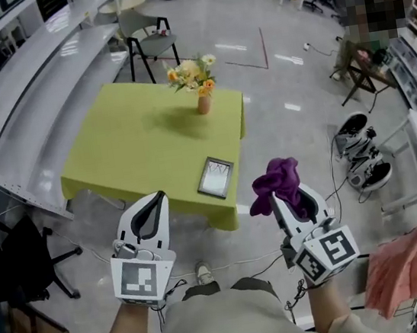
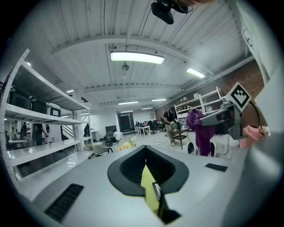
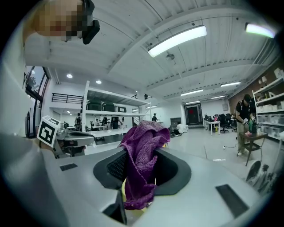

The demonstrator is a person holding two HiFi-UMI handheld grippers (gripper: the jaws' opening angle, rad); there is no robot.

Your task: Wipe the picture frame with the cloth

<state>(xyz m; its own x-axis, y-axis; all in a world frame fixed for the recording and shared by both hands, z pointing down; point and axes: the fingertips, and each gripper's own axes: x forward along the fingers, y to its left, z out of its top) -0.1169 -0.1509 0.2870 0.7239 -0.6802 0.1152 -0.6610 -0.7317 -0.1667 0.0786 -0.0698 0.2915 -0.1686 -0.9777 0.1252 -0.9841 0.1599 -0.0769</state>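
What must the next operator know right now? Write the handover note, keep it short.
Left gripper: shut, empty, held short of the table.
Right gripper: shut on the purple cloth, which is bunched up above the jaws.
Picture frame: lies flat on the green table near its front edge, untouched.
Done: cloth in hand.
Left: bring the cloth to the frame and wipe it.
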